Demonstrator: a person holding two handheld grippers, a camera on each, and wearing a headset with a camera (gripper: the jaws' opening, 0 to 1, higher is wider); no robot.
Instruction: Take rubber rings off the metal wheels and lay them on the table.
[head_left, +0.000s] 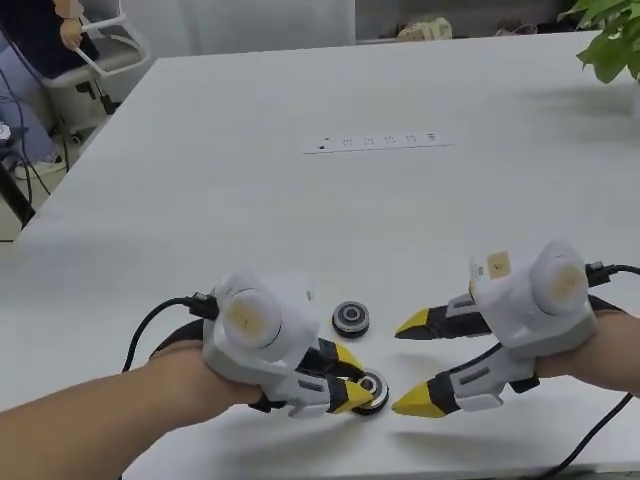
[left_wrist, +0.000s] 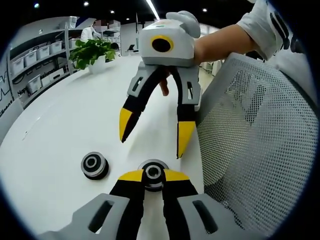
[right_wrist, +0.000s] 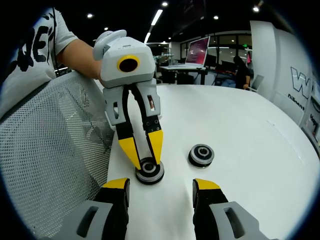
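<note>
we pinch 1 wheel (right_wrist: 149, 172), flat on the table (head_left: 300, 220), in the left gripper (head_left: 352, 380), and the right gripper (head_left: 410, 364), open wide, is just beside it.

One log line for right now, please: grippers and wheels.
left gripper: shut on near wheel | right gripper: open, facing it, not touching | second wheel: free on table

White table (head_left: 250, 190): wheel (head_left: 351, 318), second wheel (head_left: 373, 389) near front edge; socket strip (head_left: 377, 142), probably, mid-table.
</note>
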